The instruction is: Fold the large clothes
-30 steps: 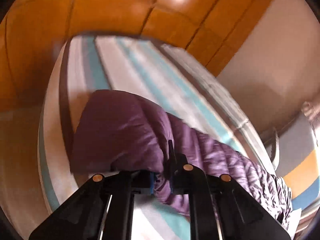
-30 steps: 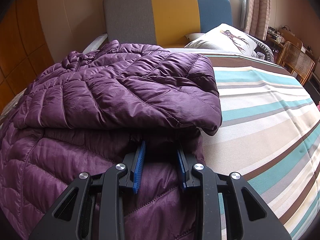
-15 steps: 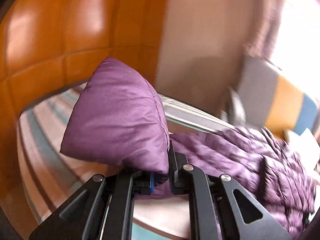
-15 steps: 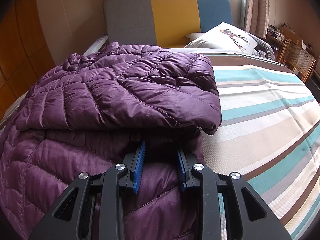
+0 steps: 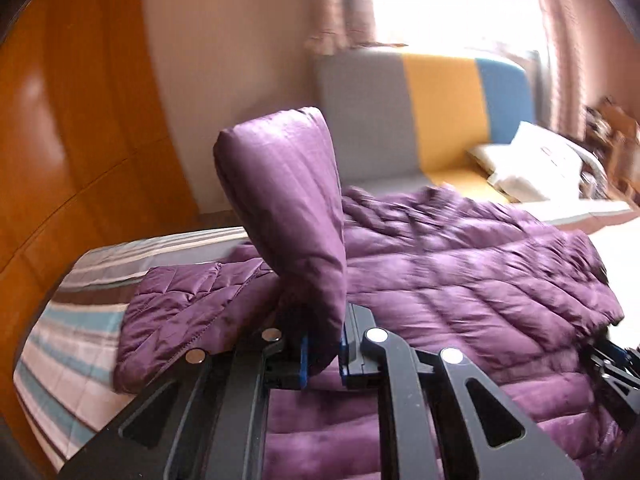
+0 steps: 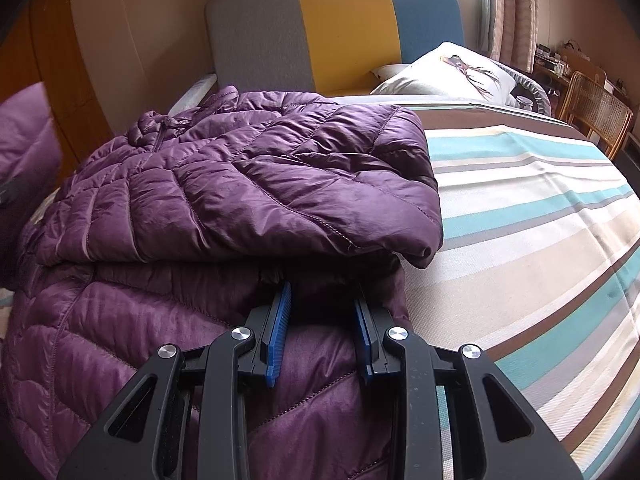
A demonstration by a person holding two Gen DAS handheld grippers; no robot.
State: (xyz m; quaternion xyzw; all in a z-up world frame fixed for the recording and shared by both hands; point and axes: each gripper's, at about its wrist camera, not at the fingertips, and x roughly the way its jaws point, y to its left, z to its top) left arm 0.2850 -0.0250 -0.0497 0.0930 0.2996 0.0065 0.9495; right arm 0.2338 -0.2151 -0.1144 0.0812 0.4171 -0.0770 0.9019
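While a quilted, glossy purple puffer jacket (image 6: 240, 184) lies folded on the striped bedspread (image 6: 540, 208), the left gripper (image 5: 322, 354) pinches a smooth raised flap of it; the right gripper (image 6: 320, 320), part-open, straddles puffy fabric at the fold's edge. A pillow (image 6: 444, 72) rests beyond, against the padded headboard (image 6: 340, 28).

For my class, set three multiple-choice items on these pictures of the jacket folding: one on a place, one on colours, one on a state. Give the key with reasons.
1. Where does the purple jacket lie?
A. on a striped bed
B. on a chair
C. on the floor

2. How many colours has the headboard?
A. one
B. two
C. three

3. What is the left gripper doing?
A. hanging open
B. clamping a sleeve
C. holding a pillow

Key: 1 A, striped bedspread shows beside it; 2 C, grey, yellow and blue panels; 3 B, the sleeve stands up from its closed jaws.
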